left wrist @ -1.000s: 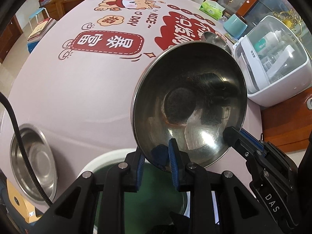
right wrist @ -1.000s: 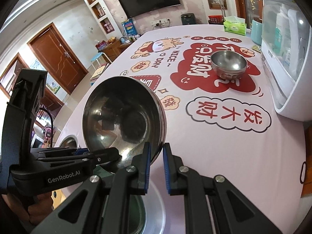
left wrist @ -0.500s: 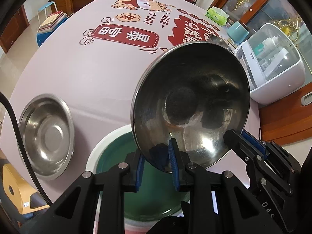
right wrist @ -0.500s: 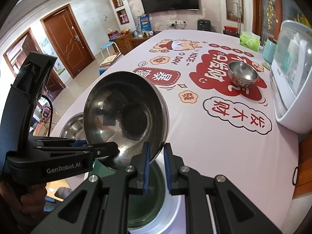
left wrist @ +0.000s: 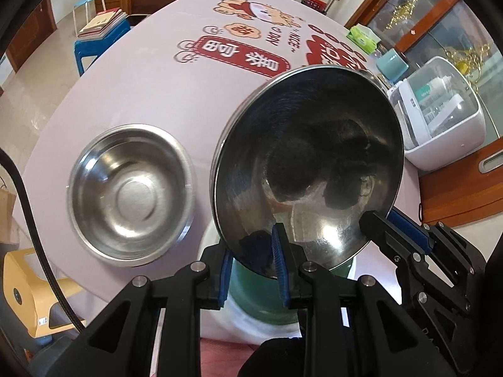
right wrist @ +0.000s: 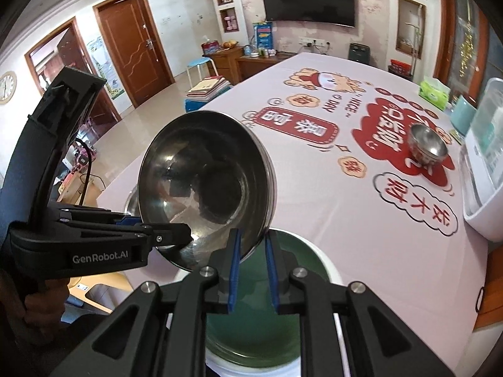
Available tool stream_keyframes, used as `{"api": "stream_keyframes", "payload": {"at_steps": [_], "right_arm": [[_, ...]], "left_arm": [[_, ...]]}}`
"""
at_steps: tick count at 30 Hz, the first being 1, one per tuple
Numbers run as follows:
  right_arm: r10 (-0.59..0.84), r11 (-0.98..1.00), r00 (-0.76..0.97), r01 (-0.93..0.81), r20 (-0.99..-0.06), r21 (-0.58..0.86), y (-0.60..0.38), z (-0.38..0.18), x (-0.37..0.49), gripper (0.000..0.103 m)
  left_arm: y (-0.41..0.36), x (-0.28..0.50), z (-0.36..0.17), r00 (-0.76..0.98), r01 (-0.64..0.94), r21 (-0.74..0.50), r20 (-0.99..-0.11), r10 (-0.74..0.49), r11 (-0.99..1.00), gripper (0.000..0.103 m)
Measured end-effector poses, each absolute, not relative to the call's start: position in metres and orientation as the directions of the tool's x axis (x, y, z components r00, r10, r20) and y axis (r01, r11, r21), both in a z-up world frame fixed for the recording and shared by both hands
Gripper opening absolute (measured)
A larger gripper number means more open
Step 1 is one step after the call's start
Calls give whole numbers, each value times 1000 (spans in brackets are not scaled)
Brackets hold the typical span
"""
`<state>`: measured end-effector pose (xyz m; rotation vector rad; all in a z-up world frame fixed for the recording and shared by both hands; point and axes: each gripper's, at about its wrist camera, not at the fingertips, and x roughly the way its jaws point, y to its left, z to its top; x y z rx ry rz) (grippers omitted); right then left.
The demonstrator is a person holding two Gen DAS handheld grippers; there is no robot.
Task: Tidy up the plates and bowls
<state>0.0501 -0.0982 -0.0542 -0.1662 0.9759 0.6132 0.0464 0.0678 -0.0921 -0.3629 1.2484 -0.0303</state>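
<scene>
Both grippers hold a large steel bowl (left wrist: 308, 169) (right wrist: 204, 188), tilted with its hollow toward the cameras, above the table. My left gripper (left wrist: 251, 251) (right wrist: 176, 232) is shut on the bowl's lower rim. My right gripper (right wrist: 251, 248) (left wrist: 393, 229) is shut on the rim at the bowl's right side. Under the bowl lies a green plate with a white rim (left wrist: 251, 301) (right wrist: 267, 330), partly hidden. A second steel bowl (left wrist: 130, 194) rests on the pink tablecloth to the left. A small steel bowl (right wrist: 427, 144) stands far off on the red print.
A white box with a clear lid (left wrist: 440, 119) (right wrist: 484, 163) stands along the table's right side, with a teal cup (left wrist: 391, 64) and a green tissue pack (right wrist: 435, 92) behind it. A blue stool with books (left wrist: 100, 34) and a yellow stool (left wrist: 37, 289) stand off the table's left edge.
Both grippers have carried the tilted bowl together toward the table's near left corner. The second steel bowl has come fully into the left wrist view. Both grips look the same.
</scene>
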Motion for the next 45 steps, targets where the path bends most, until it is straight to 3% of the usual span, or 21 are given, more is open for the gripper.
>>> {"api": "stream_keyframes", "payload": {"at_steps": [23, 45], "right_arm": [[407, 835, 382, -524, -830, 168, 14, -69, 45, 16], [305, 900, 375, -414, -875, 136, 60, -100, 34, 18]], "left_arm": [[179, 46, -102, 255, -149, -256, -943, -213, 955, 25], [211, 62, -147, 107, 8, -223, -969, -222, 975, 31]]}}
